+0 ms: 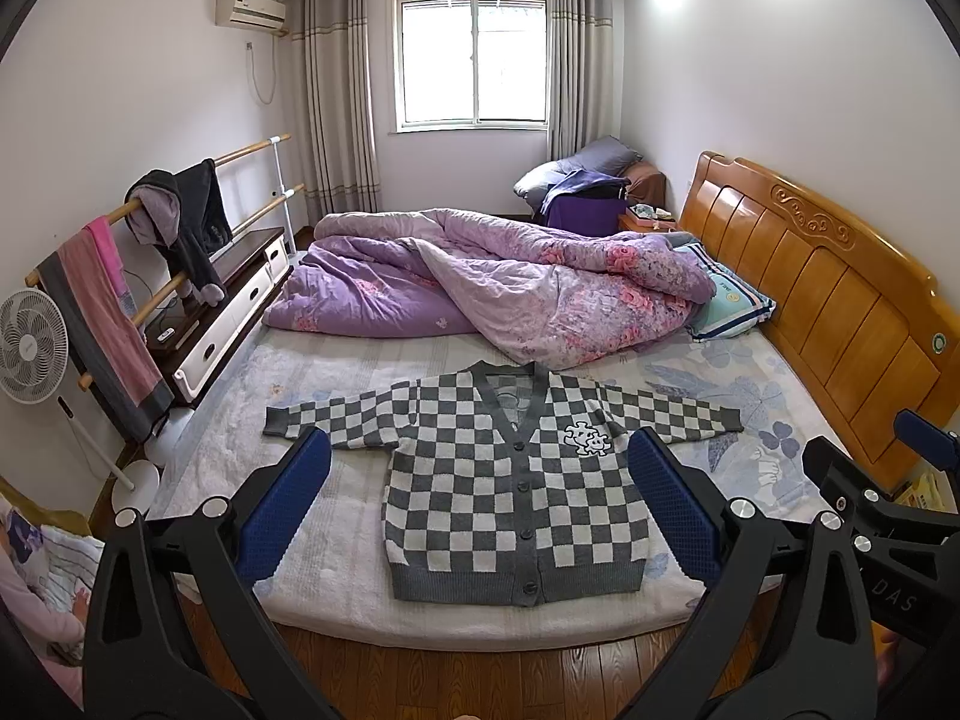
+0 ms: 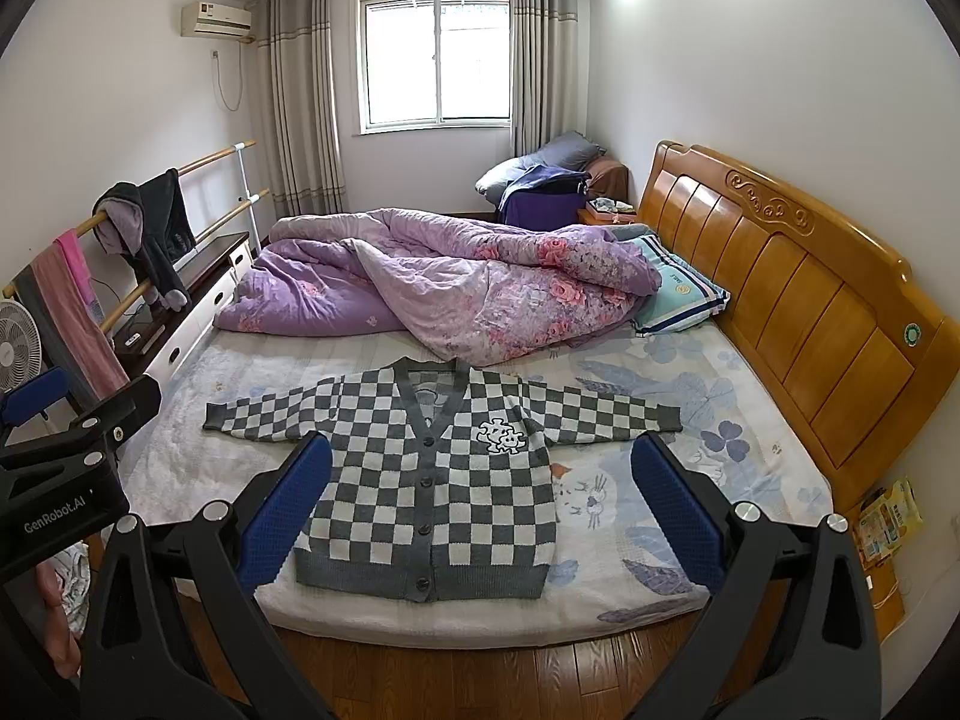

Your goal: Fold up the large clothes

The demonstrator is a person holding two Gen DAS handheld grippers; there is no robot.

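A grey and white checkered cardigan (image 1: 510,480) lies flat and buttoned on the bed, sleeves spread out to both sides, hem toward me; it also shows in the right wrist view (image 2: 432,480). My left gripper (image 1: 480,450) is open and empty, held above the floor in front of the bed, its blue pads (image 1: 288,504) framing the cardigan. My right gripper (image 2: 480,456) is open and empty too, a little to the right of the left one. The right gripper's body shows at the right edge of the left wrist view (image 1: 888,516).
A crumpled purple floral quilt (image 1: 492,276) lies across the far half of the bed. A wooden headboard (image 1: 828,294) runs along the right. A clothes rail (image 1: 150,252), low cabinet (image 1: 228,300) and fan (image 1: 30,348) stand on the left. Wood floor (image 1: 480,678) is below.
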